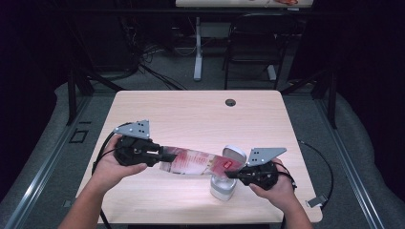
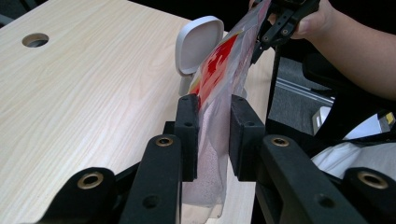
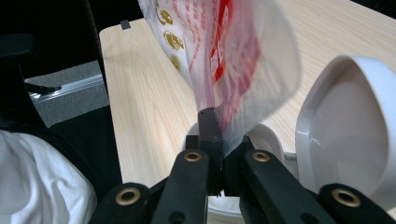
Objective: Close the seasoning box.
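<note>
Room: dark, a chair [image 1: 253, 43] beyond the table.
Surface: pale wood table [image 1: 191, 114], cable hole [image 1: 230, 102].
Pouch [image 1: 196, 162]: stretched between my grippers, over the white lidded container [image 1: 224, 186].
Left gripper [image 1: 165, 155]: jaws slack around the pouch.
Right gripper [image 1: 234, 174]: clenched on the pouch.
Hidden: container's inside.

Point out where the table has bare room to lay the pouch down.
Free: the far half of the table, from the pouch up to the cable hole, and the near edge strip between the forearms. Crowded: around the white lidded bin by the right gripper.
</note>
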Demonstrator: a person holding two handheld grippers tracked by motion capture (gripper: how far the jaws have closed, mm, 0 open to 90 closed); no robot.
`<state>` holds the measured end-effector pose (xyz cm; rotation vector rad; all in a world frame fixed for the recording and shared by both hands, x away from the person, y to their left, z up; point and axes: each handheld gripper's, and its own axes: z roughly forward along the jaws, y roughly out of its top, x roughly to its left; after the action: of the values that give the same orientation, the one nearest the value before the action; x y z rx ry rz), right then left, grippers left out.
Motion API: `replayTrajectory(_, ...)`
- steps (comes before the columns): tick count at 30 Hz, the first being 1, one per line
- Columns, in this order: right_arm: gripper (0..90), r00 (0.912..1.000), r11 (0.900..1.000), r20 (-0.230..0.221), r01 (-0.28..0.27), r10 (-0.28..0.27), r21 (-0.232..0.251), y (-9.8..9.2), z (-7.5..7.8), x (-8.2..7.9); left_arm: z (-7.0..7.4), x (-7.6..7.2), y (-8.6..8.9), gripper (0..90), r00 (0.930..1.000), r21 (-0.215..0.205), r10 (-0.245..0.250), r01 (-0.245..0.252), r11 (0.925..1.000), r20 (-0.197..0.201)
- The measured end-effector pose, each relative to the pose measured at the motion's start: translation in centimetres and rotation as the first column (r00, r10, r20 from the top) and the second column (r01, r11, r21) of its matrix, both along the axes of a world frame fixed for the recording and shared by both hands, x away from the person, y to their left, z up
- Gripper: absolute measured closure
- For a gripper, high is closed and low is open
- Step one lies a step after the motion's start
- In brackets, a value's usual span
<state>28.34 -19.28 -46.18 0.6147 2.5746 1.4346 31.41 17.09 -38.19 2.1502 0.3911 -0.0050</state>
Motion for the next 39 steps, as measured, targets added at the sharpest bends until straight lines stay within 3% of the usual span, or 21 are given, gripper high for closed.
replayTrajectory(13, 90.0, 0.9999, 1.000, 0.009, 0.007, -0.007, -0.005, 1.0, 0.9, 0.6, -2.8, 0.0, 2.3, 73.6, 0.9986, -0.053, 0.053, -0.053, 0.9972, -0.004)
replayTrajectory(24, 90.0, 1.0000, 1.000, 0.006, 0.006, -0.006, -0.007, 1.3, 2.3, 0.9, -5.1, 0.1, 3.4, 72.1, 0.9967, -0.121, 0.075, -0.078, 0.9896, -0.033)
replayTrajectory(29, 90.0, 1.0000, 1.000, 0.007, 0.005, -0.004, -0.021, 1.5, 2.6, 0.8, -6.0, 0.2, 3.5, 70.6, 0.9955, -0.104, 0.087, -0.091, 0.9904, -0.037)
replayTrajectory(39, 90.0, 1.0000, 1.000, 0.004, 0.006, -0.006, -0.031, 2.0, 2.6, 1.0, -8.1, 0.2, 4.1, 68.8, 0.9919, -0.128, 0.101, -0.111, 0.9856, -0.077)
